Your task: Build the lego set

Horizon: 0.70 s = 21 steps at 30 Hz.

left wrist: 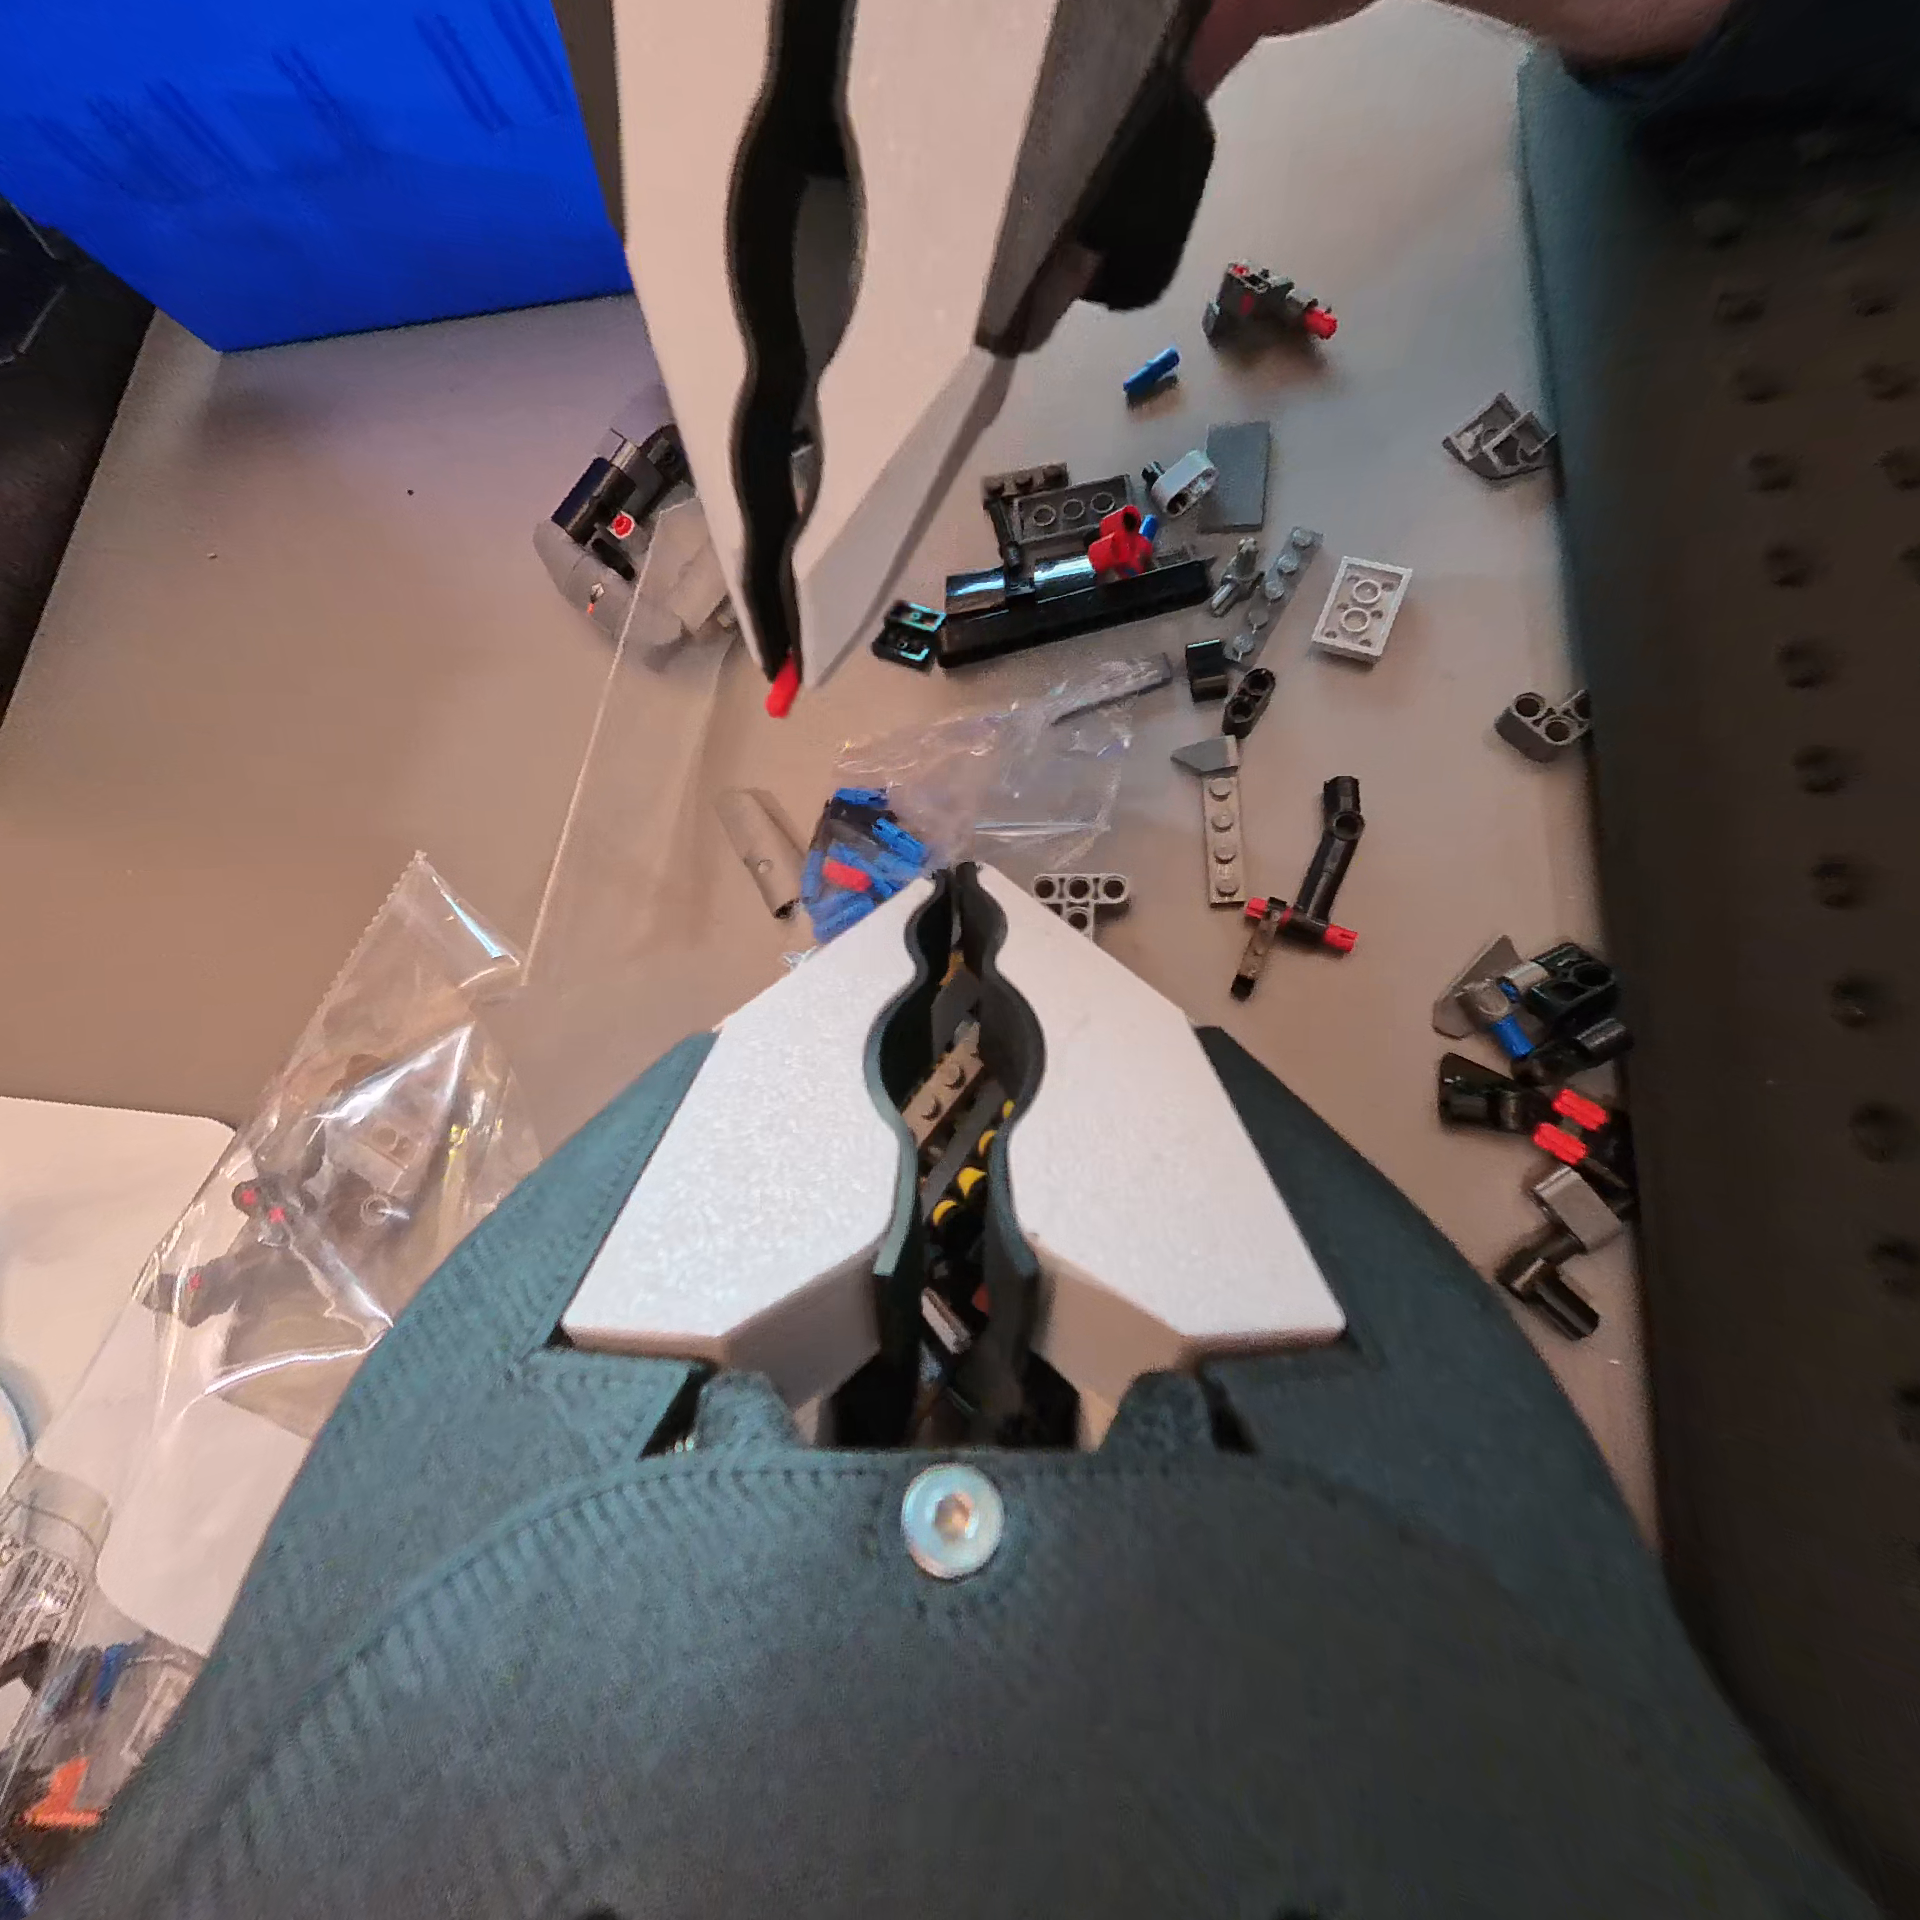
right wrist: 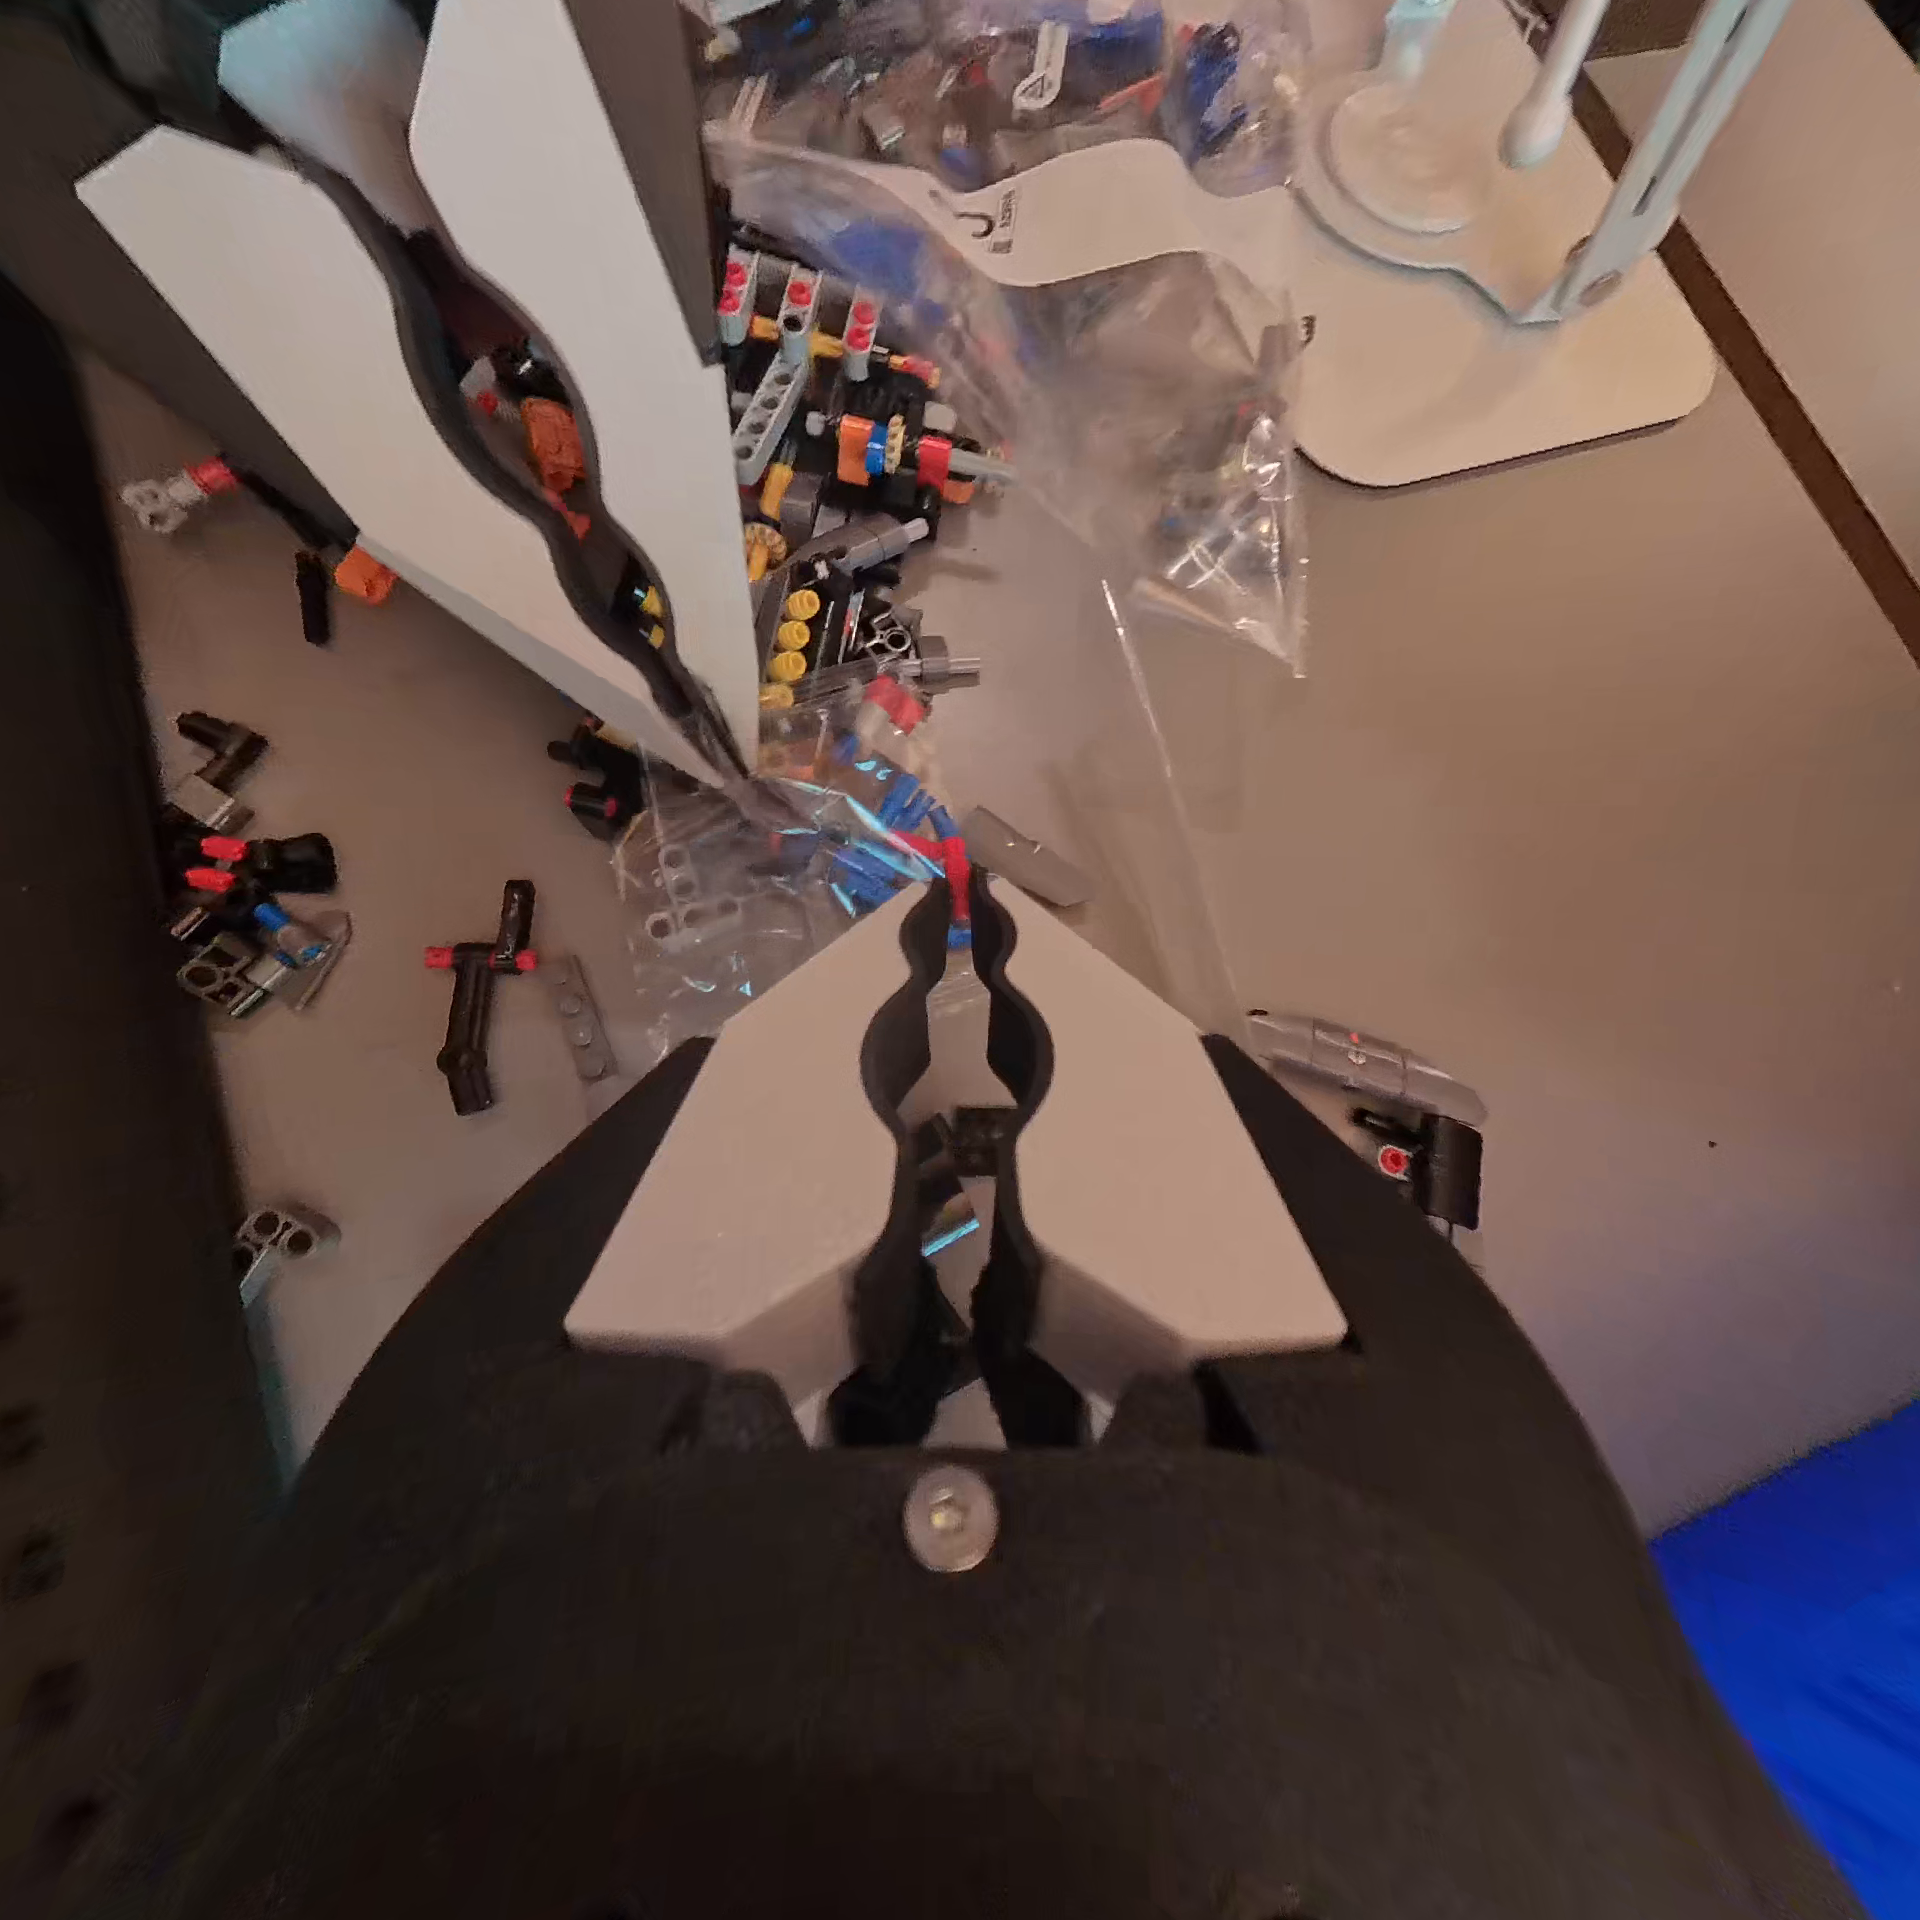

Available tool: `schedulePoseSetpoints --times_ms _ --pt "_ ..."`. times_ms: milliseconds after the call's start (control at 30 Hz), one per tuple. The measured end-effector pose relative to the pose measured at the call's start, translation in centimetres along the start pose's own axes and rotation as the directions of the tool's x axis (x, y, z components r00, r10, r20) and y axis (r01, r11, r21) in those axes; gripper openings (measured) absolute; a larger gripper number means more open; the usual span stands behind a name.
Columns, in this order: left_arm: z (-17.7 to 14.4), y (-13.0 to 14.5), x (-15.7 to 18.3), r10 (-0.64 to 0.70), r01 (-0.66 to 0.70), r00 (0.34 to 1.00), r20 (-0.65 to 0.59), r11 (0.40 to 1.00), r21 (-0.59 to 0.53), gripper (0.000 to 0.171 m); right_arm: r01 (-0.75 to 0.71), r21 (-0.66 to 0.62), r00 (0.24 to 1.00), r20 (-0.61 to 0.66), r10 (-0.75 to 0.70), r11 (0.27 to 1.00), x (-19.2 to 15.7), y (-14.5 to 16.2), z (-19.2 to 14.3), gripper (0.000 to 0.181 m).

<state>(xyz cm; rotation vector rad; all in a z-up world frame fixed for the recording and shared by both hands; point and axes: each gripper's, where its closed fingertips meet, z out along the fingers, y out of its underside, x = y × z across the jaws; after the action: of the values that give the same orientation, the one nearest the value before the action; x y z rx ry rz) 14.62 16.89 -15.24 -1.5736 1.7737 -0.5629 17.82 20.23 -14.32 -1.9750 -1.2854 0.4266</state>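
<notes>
Above the tabletop, the right gripper has its fingers pinched on a small red pin, lifted over a torn clear bag of blue pins. The left gripper has its fingers together at that bag, seemingly nipping the film. The pin sits only at the fingertips, so it could twist or drop among the loose Lego pieces. Print on the bags is too blurred to read.

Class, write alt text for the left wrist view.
The right claw reaches in from above, pinching a small red pin. Below it, the left claw holds a clear bag of blue pins above a grey table scattered with loose Lego pieces.
</notes>
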Motion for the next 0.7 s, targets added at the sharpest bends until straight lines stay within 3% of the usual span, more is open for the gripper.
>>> schedulePoseSetpoints --times_ms 133,300,400,700 --pt "0.0 0.1 -0.3 -0.006 0.007 1.0 0.013 1.0 -0.005 0.0 0.0 0.027 1.0 0.005 0.0 1.0 0.0 -0.4 -0.4 0.001" --pt "-0.4 -0.2 -0.9 -0.056 0.056 0.998 0.02 0.998 0.03 0.0 0.077 0.166 0.981 0.163 -0.104 0.983 -3.5 -2.6 -2.0 0.001" --pt "-0.3 -0.2 -0.8 -0.06 0.059 0.998 0.015 0.998 0.032 0.0 0.125 0.131 0.969 0.198 -0.149 0.984 -4.7 -2.1 -1.7 0.001" --pt "-0.2 -0.3 -0.8 -0.058 0.058 0.998 0.016 0.998 0.032 0.0 0.162 0.055 0.975 0.143 -0.168 0.985 -4.3 -1.3 -0.7 0.006"
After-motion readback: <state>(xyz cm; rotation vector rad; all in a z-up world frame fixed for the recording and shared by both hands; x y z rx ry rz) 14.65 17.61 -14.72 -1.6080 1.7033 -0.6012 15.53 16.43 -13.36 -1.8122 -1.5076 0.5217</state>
